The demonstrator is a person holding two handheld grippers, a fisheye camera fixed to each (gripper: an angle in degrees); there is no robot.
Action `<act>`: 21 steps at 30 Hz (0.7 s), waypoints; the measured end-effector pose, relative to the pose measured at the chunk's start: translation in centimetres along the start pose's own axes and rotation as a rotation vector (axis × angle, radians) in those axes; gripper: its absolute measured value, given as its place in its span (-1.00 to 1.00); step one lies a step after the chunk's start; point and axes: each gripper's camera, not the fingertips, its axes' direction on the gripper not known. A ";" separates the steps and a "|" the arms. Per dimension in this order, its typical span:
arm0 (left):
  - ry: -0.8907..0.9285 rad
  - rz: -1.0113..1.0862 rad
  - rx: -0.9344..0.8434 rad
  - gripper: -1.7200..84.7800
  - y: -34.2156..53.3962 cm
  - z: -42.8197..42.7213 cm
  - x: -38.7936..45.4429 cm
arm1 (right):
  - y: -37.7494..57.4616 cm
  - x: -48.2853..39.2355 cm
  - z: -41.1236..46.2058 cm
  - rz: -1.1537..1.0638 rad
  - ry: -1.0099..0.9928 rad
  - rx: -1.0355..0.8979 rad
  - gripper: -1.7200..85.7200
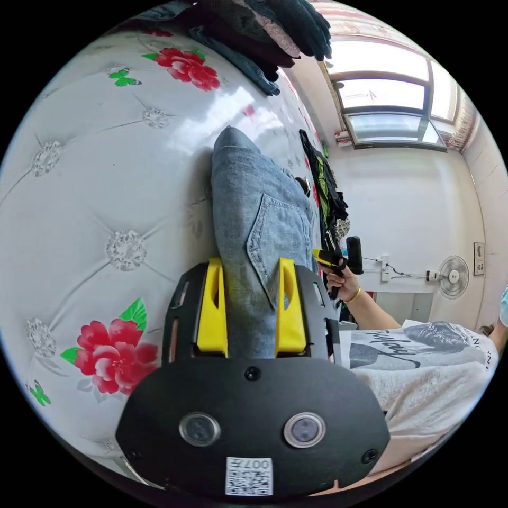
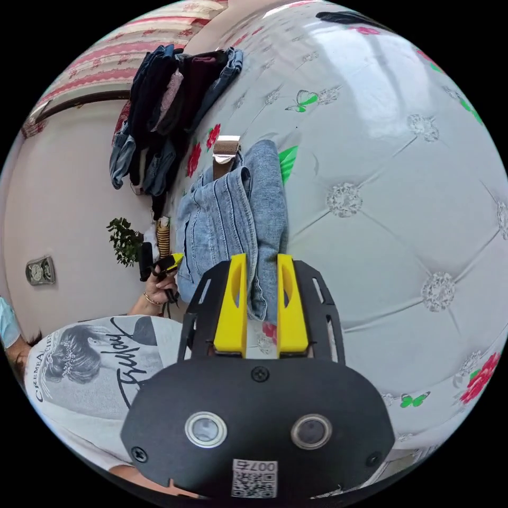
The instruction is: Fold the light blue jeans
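Note:
The light blue jeans point(image 1: 254, 211) lie folded lengthwise on a white tufted surface point(image 1: 95, 201), back pocket up. My left gripper point(image 1: 250, 264) is shut on one end of them, denim filling the gap between its yellow jaws. In the right gripper view the jeans point(image 2: 233, 211) show their waist end, with a brown belt and metal buckle point(image 2: 226, 151). My right gripper point(image 2: 262, 257) is shut on a denim edge there. Each gripper also appears in the other's view, held in a hand: the right gripper point(image 1: 338, 259) and the left gripper point(image 2: 164, 264).
The padded surface point(image 2: 397, 185) has red flowers and green butterflies printed on it. A pile of dark clothes point(image 1: 264, 37) sits at its far end point(image 2: 164, 100). The person's printed white shirt point(image 1: 423, 370) is close by. A window point(image 1: 386, 100), wall fan point(image 1: 452, 275) and plant point(image 2: 124, 241) line the walls.

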 end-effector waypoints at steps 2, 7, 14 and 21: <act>0.019 0.045 -0.002 -0.84 -1.3 -0.4 0.9 | -0.7 -0.2 -0.8 0.004 -0.082 -0.011 -0.91; 0.092 0.298 0.061 -0.87 -9.6 -7.3 9.2 | -5.2 -8.5 -7.5 -0.215 -0.166 0.139 -0.95; 0.049 0.577 0.385 -0.84 -23.6 -25.6 21.9 | -17.1 -28.8 -18.9 -0.603 -0.216 0.453 -0.94; -0.763 0.260 0.687 -0.70 -26.8 -29.5 19.2 | -23.7 -35.3 -12.8 -0.558 -0.074 0.651 -0.88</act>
